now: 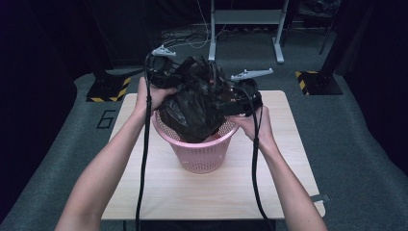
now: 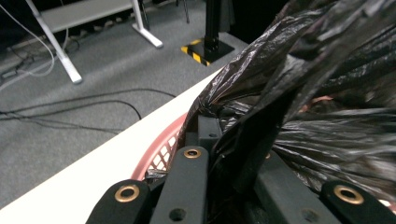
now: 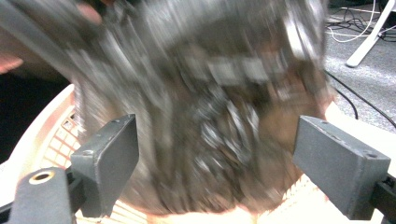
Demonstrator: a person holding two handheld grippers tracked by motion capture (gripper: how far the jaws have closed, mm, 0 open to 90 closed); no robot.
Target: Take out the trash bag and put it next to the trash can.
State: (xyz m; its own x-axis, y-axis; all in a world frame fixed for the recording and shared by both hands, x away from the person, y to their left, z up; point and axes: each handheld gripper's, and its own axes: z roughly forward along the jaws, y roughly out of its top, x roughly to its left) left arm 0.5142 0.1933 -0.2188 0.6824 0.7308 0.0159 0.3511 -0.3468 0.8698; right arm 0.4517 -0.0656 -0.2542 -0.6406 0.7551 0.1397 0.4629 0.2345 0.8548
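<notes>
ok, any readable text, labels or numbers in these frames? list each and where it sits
"6": marked on the grey floor left of the table, in the high view.
No print can be made out on the black bag, the pink basket or either gripper.

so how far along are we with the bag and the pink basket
Done: the black plastic bag sits partly in the pink basket. In hand: the left gripper is shut on a fold of the bag; the right gripper is open, bag between its pads. Left: most of the bag is bunched above the rim.
</notes>
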